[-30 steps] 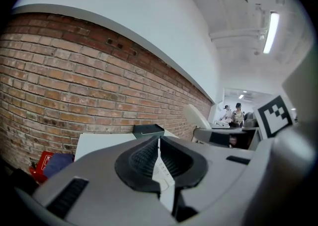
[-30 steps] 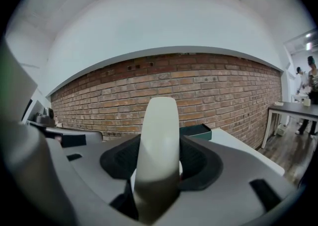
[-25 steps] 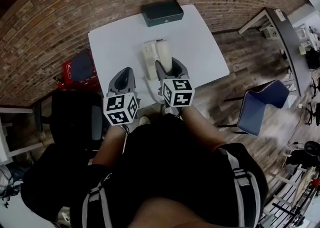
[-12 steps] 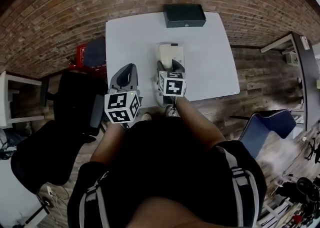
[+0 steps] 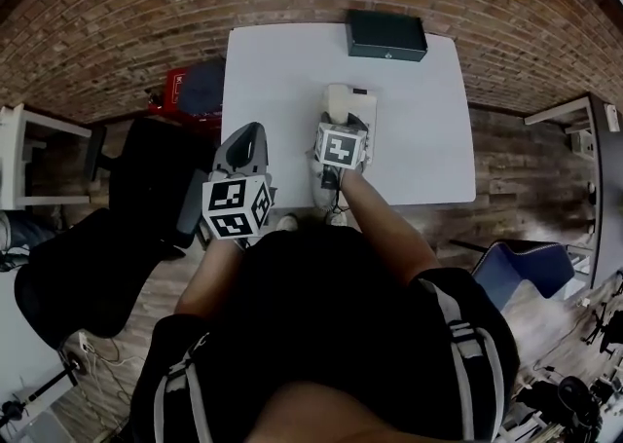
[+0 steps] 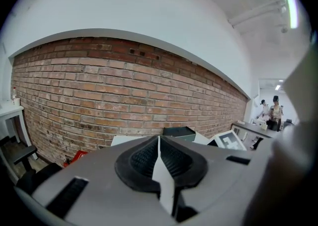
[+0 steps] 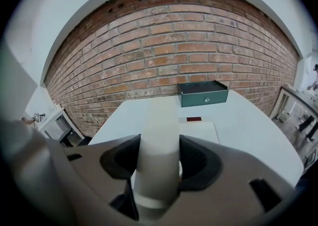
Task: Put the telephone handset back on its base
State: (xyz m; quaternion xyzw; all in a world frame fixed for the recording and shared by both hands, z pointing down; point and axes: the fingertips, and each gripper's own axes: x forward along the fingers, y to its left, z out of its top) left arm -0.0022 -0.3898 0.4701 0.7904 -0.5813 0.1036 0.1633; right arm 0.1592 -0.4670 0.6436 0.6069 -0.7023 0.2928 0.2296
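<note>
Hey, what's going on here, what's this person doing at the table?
A person stands at a white table with a claw in each hand. The right claw is shut on a cream handset, and its base lies right ahead on the table. The left claw is shut and empty, off to the side. A green box sits at the table's far edge.

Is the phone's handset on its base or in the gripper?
In the gripper: the right gripper's jaws clamp the handset, with the base just beyond. Whether it touches the base, I cannot tell.
</note>
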